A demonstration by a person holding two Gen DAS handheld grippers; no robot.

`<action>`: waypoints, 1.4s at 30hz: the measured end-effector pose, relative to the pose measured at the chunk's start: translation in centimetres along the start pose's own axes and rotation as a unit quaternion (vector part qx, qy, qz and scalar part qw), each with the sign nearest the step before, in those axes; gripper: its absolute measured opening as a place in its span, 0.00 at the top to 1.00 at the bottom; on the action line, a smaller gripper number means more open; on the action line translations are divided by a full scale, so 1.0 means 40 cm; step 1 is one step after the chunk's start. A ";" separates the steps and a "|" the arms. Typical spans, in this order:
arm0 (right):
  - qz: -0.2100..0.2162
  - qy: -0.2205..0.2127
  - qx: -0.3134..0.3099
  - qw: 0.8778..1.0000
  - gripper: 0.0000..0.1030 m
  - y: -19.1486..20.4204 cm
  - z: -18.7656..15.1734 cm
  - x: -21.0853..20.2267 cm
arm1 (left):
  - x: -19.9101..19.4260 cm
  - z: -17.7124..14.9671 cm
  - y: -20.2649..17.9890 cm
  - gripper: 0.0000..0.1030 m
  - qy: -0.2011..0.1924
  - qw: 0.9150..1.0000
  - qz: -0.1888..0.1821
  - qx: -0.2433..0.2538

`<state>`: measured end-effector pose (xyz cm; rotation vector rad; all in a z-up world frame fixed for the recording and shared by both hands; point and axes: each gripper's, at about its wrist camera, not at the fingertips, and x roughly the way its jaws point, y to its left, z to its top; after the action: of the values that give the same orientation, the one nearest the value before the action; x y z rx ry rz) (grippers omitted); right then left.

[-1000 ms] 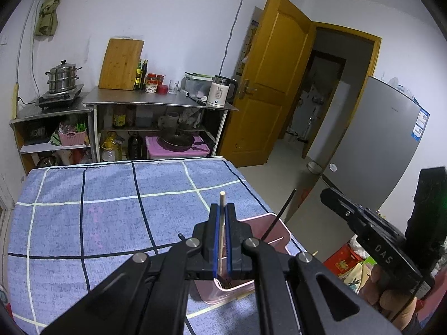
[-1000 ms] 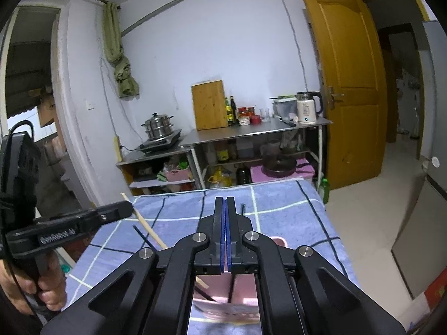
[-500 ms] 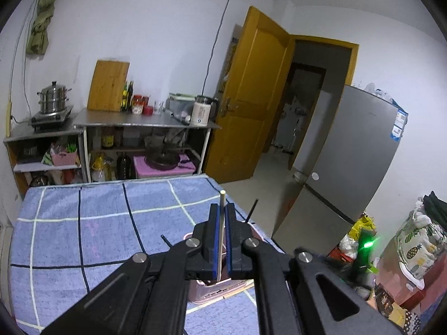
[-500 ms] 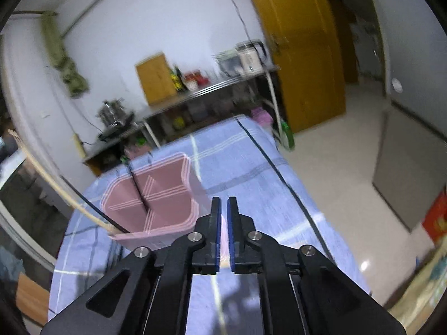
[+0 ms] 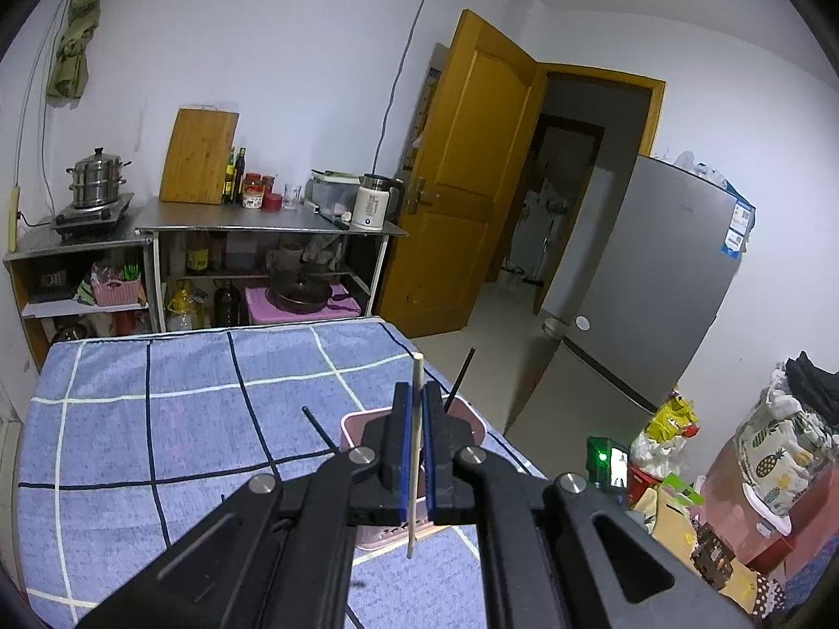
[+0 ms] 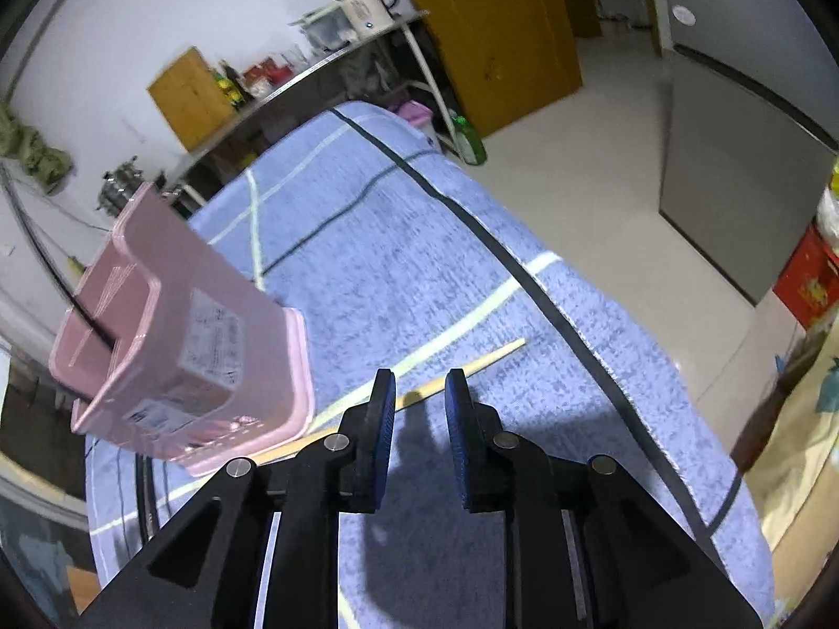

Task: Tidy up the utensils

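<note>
My left gripper (image 5: 415, 398) is shut on a pale wooden chopstick (image 5: 415, 451), held upright above the pink utensil holder (image 5: 356, 422). Black chopsticks (image 5: 457, 380) stick out of that holder. In the right wrist view the pink holder (image 6: 173, 346) stands at the left on the blue checked cloth (image 6: 419, 262), a black chopstick (image 6: 89, 314) leaning out of it. A second wooden chopstick (image 6: 472, 364) lies flat on the cloth, running under the holder's foot. My right gripper (image 6: 418, 385) hangs just above it, jaws opening, nothing between them.
The table's right edge drops to a tiled floor (image 6: 603, 105). A grey fridge (image 5: 650, 283), an orange door (image 5: 466, 183) and a steel shelf with a kettle (image 5: 369, 204) and cutting board (image 5: 198, 156) stand beyond. Bags and boxes (image 5: 734, 498) sit at the right.
My right gripper dropped and tilted down toward the table, and its jaws parted over the lying chopstick. My left gripper rose slightly with its chopstick; the other hand left its view.
</note>
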<state>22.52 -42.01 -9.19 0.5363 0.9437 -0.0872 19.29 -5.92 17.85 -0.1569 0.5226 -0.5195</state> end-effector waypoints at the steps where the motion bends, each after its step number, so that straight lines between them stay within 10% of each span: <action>1: -0.005 0.004 0.007 1.000 0.80 -0.002 0.004 0.012 | 0.001 -0.003 0.004 0.96 0.000 1.000 0.000 -0.001; 21: -0.130 0.031 -0.039 0.990 0.87 0.074 0.092 0.128 | 0.013 -0.013 0.028 0.96 0.006 1.000 -0.012 -0.015; 42: 0.048 -0.061 -0.066 0.995 0.96 0.112 0.099 -0.182 | 0.000 0.013 -0.016 0.96 0.005 1.000 -0.017 -0.003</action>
<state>22.50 -41.17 0.18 0.4478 0.7978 0.0290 19.28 -6.46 18.45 -0.1697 0.5315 -0.5515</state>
